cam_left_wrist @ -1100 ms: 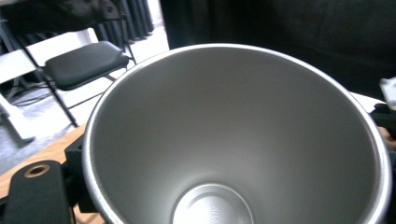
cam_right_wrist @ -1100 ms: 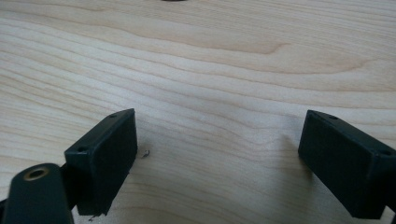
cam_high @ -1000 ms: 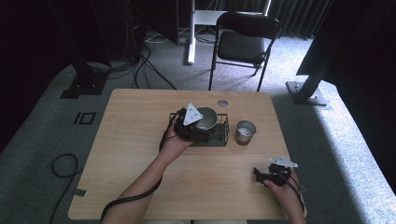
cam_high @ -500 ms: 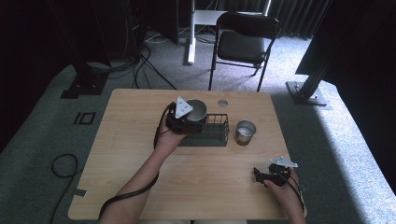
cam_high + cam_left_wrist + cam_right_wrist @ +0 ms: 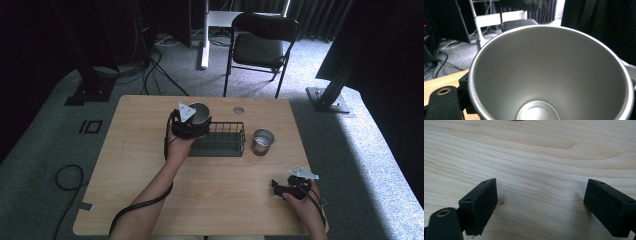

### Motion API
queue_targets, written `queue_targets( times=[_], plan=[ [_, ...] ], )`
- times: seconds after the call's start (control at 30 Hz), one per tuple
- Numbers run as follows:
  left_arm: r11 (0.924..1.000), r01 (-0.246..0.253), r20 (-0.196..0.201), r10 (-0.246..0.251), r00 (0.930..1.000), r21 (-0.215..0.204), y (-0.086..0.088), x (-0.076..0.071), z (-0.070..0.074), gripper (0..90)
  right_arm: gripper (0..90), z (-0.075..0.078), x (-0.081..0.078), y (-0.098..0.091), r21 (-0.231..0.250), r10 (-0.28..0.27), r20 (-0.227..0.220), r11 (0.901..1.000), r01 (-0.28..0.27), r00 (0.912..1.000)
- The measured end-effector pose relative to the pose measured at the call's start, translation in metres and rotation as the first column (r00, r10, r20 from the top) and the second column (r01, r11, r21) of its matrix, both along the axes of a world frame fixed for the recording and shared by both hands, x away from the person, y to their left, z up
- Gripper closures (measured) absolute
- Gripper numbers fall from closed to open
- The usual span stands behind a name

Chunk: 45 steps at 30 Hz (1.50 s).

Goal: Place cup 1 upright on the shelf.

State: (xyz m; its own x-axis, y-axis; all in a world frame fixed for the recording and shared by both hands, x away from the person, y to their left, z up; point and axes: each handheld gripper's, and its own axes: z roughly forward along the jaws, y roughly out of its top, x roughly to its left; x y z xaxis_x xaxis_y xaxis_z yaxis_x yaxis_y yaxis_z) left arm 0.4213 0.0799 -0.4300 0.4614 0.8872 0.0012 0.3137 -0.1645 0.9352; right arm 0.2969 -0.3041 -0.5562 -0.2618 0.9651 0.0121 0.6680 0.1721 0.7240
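Two steel cups are out: the left tongs (image 5: 192, 125) clamp one cup (image 5: 199, 113) by its rim, held just above the wire basket's (image 5: 220, 140) left end. It looks light, rigid and slick, so the rim suits gripping. Right of the basket stands the second cup (image 5: 262, 141). The right tongs (image 5: 286, 187) gape wide over the worktop (image 5: 140, 145).

A steel cup (image 5: 551, 75) is seen from above its open mouth, its round base at 6 o'clock. A black jaw is pressed against the rim at 8 o'clock. A chair (image 5: 517, 23) is glimpsed at 12 o'clock, wooden table (image 5: 439, 81) at 9 o'clock.
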Motion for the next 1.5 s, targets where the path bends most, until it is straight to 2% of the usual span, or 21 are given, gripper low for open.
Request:
queue_targets(
  times=[0.17,0.23,0.3,0.33,0.37,0.4,0.5,0.7,0.9,0.93,1.07,1.13,1.27,1.3,1.4,1.5],
  plan=[
    [0.9993,-0.033,0.004,0.033,0.9995,0.015,-0.003,0.001,-0.011,14.2,11.4,0.000,0.000,0.000,0.000,0.000,0.000,1.0000,0.000,1.0000],
    [0.9991,-0.043,-0.012,0.043,0.9990,0.004,-0.004,0.002,-0.016,14.2,11.4,0.000,0.000,0.000,0.000,0.000,0.000,1.0000,0.000,1.0000],
    [0.9991,-0.043,-0.012,0.043,0.9990,0.004,-0.004,0.002,-0.016,14.2,11.4,0.000,0.000,0.000,0.000,-0.001,-0.001,1.0000,0.001,1.0000],
    [0.9988,-0.046,-0.021,0.047,0.9987,0.014,-0.005,0.003,-0.023,14.2,11.4,0.000,0.000,0.000,0.000,0.000,0.000,1.0000,0.000,1.0000],
    [0.9988,-0.046,-0.021,0.047,0.9987,0.014,-0.005,0.003,-0.023,14.2,11.4,0.000,0.000,0.000,0.000,0.000,0.000,1.0000,0.000,1.0000],
    [0.9984,-0.044,-0.029,0.045,0.9985,0.035,-0.006,0.003,-0.027,14.2,11.4,0.000,0.000,0.000,0.000,0.000,0.000,1.0000,0.000,1.0000],
    [0.9985,-0.046,-0.043,0.048,0.9979,0.027,-0.008,0.005,-0.032,14.3,11.4,0.000,0.000,0.000,0.000,0.000,0.000,1.0000,0.000,1.0000],
    [0.9964,-0.049,-0.040,0.052,0.9978,0.069,-0.015,0.005,-0.039,14.2,11.4,0.000,0.000,0.000,0.000,0.000,0.000,1.0000,0.000,1.0000],
    [0.9964,-0.050,-0.040,0.053,0.9978,0.069,-0.016,0.005,-0.039,14.2,11.4,0.000,0.000,0.000,0.000,0.000,0.000,1.0000,0.000,1.0000],
    [0.9962,-0.054,-0.052,0.058,0.9970,0.068,-0.016,0.006,-0.038,14.1,11.4,0.000,0.000,0.000,0.000,0.000,0.000,1.0000,0.000,1.0000],
    [0.9958,-0.060,-0.056,0.064,0.9964,0.069,-0.015,0.007,-0.038,14.0,11.4,0.000,0.000,0.000,0.000,0.000,0.000,1.0000,0.000,1.0000],
    [0.9955,-0.062,-0.069,0.067,0.9954,0.071,-0.015,0.008,-0.036,13.9,11.4,0.000,0.000,0.000,0.000,0.000,0.000,1.0000,0.000,1.0000],
    [0.9990,-0.023,-0.121,0.028,0.9922,0.038,-0.011,0.011,-0.035,12.7,11.4,0.000,0.000,0.000,0.000,0.000,0.000,1.0000,0.000,1.0000],
    [0.9991,-0.023,-0.125,0.027,0.9917,0.036,-0.010,0.011,-0.035,9.7,11.4,0.000,0.000,0.000,0.000,0.000,0.000,1.0000,0.000,1.0000],
    [0.9990,-0.019,-0.106,0.023,0.9941,0.041,-0.008,0.009,-0.035,9.3,11.4,0.000,0.000,0.000,0.000,0.000,0.000,1.0000,0.000,1.0000],
    [0.9993,-0.009,-0.082,0.012,0.9966,0.037,-0.006,0.007,-0.033,1.4,11.4,0.000,0.000,0.000,0.000,0.000,0.000,1.0000,0.000,1.0000]
  ],
)
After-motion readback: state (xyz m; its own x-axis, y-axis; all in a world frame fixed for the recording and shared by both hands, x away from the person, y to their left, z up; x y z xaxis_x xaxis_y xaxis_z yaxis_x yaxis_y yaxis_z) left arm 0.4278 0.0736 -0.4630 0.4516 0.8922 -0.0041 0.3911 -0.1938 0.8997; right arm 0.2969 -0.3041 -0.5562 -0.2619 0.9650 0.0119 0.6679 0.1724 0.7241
